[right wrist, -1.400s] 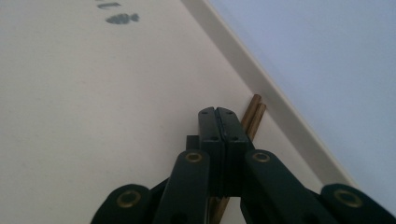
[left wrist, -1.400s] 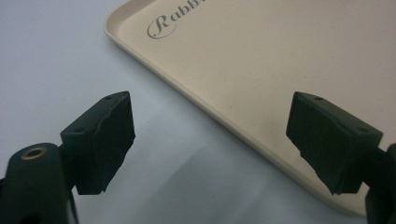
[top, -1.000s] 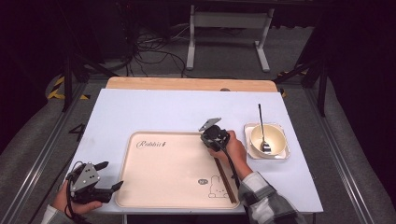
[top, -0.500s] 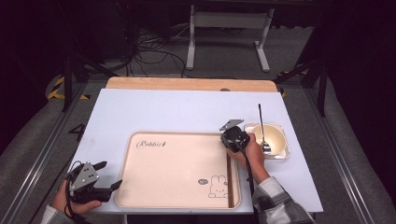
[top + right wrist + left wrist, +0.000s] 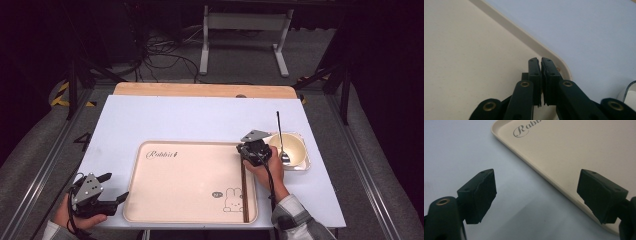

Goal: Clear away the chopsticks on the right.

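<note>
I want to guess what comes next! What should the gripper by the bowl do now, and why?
Probably open the right gripper and reach for the bowl: its jaws are shut, the chopsticks already lie on the tray, and the bowl with its spoon sits off it.

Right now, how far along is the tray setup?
Done: chopsticks lie along the tray's right edge. In hand: right gripper, jaws shut, sits at their far end; whether it grips them can't be told. Remaining: bowl with spoon sits off the tray; left gripper is open.
</note>
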Demonstrator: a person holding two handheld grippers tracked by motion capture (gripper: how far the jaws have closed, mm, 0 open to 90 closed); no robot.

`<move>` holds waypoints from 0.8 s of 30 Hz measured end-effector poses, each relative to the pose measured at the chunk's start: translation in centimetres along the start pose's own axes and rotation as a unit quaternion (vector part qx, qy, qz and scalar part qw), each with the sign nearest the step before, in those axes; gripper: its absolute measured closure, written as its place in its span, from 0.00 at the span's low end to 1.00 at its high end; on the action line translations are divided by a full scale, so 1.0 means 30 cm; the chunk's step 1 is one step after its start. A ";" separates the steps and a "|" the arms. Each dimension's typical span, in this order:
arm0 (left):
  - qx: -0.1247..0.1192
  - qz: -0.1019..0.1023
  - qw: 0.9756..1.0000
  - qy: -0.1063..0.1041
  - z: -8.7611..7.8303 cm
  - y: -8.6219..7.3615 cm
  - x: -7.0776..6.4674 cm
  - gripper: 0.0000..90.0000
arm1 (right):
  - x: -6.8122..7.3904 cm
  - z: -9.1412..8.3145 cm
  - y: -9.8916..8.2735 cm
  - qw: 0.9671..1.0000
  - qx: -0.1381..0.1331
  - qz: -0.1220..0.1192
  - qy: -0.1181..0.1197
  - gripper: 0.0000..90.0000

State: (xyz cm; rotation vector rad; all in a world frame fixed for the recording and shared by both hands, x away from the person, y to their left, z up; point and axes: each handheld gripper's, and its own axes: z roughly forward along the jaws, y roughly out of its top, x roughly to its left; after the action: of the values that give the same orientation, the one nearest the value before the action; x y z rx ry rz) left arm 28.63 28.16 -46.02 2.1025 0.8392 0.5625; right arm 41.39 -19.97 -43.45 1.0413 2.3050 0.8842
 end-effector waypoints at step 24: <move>-0.007 0.006 1.000 -0.008 -0.013 -0.017 0.000 0.18 | -0.184 -0.398 -0.017 0.987 -0.159 0.005 -0.002 0.75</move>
State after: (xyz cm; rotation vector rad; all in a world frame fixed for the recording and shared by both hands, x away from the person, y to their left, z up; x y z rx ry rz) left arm 28.20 28.60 -46.18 2.0986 0.8121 0.5545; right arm 37.01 -28.88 -34.81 0.9127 2.0660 1.2045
